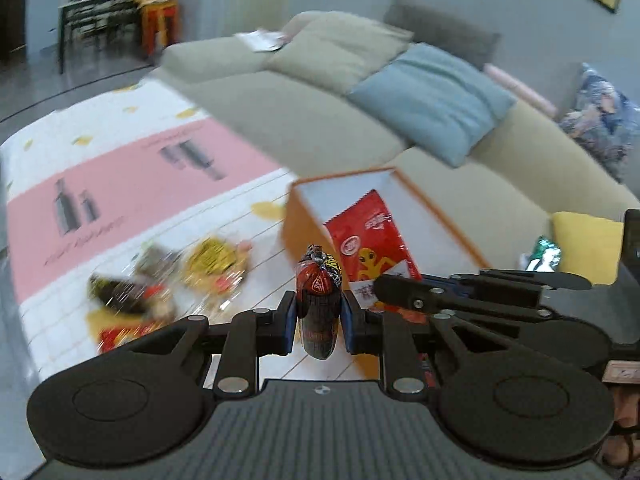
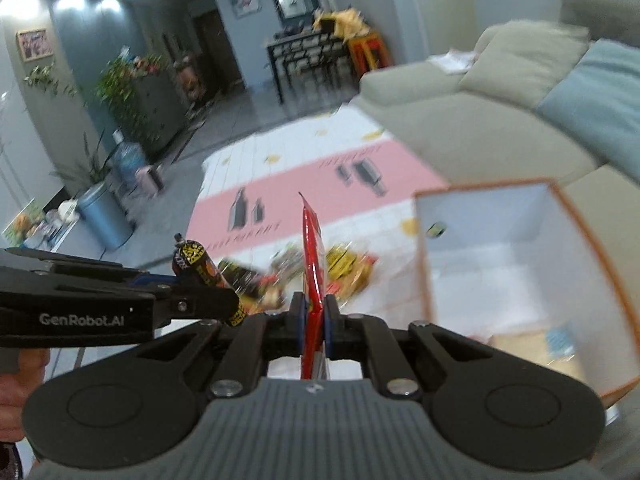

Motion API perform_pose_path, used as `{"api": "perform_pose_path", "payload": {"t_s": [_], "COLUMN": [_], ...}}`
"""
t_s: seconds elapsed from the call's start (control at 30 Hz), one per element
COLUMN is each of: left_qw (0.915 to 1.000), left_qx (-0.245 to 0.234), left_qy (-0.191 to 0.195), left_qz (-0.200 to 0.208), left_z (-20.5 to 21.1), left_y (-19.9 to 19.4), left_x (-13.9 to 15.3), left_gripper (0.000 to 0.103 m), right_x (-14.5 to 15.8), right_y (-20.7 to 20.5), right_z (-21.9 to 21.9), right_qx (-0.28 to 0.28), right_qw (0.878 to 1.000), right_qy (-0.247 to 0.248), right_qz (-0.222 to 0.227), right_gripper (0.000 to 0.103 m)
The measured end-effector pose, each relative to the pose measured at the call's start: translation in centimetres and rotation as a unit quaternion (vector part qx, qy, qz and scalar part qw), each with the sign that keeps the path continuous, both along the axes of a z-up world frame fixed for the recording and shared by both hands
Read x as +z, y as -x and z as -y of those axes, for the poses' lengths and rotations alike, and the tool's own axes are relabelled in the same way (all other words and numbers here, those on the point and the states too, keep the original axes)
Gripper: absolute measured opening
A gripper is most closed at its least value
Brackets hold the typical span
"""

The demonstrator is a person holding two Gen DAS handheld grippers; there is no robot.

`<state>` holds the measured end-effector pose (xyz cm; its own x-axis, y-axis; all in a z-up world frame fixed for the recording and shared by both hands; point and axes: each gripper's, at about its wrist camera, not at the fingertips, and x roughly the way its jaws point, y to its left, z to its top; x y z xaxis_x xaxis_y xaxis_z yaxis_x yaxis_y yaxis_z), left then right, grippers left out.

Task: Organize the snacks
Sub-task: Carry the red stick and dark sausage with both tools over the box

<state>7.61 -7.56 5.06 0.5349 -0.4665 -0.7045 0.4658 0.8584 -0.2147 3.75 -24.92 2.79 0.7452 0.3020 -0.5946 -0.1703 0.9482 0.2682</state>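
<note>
My left gripper [image 1: 319,316] is shut on a dark red and black sausage-shaped snack [image 1: 318,304], held upright above the mat. My right gripper [image 2: 315,316] is shut on a flat red snack packet [image 2: 313,264], seen edge-on in the right wrist view. The same red packet [image 1: 370,244] with a yellow cartoon figure shows face-on in the left wrist view, in front of the orange-rimmed white box [image 1: 436,208]. From the right wrist the box [image 2: 520,196] stands open to the right, and the left gripper [image 2: 216,296] with its sausage snack [image 2: 200,268] is at the left.
Several loose snack packets [image 1: 168,276] lie in a blurred pile on the pink and white mat [image 1: 132,184]. A beige sofa [image 1: 312,120] with a blue cushion [image 1: 436,96] stands behind the box. A yellow cushion [image 1: 584,248] is at the right.
</note>
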Motion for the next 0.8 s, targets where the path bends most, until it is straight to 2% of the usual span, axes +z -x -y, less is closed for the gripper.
{"api": "perform_pose_path", "payload": {"t_s": [0.13,0.27,0.5,0.63,0.8], "left_qw": [0.9995,0.9987,0.9963,0.9938,0.9888], "left_qx": [-0.029,-0.050,-0.075,-0.086,-0.094], "left_qy": [0.001,0.001,0.000,-0.020,-0.060], "left_qz": [0.013,0.006,-0.040,-0.068,-0.099], "left_z": [3.3,6.8,10.8,13.0,15.0], "left_y": [-1.2,-2.9,-6.2,-8.2,-10.1], "left_x": [0.9,0.8,-0.9,-2.9,-5.7], "left_gripper": [0.025,0.025,0.025,0.025,0.025], "right_x": [0.9,0.5,-2.2,-4.3,-6.8], "right_y": [-0.9,-1.9,-4.9,-6.5,-7.2], "right_z": [2.7,5.2,10.3,12.2,12.5], "right_qx": [-0.025,-0.050,-0.088,-0.091,-0.078], "right_qw": [0.999,0.998,0.993,0.991,0.988], "right_qy": [0.027,0.045,0.064,0.068,0.081], "right_qz": [0.016,0.010,-0.041,-0.075,-0.108], "right_gripper": [0.005,0.005,0.005,0.005,0.005]}}
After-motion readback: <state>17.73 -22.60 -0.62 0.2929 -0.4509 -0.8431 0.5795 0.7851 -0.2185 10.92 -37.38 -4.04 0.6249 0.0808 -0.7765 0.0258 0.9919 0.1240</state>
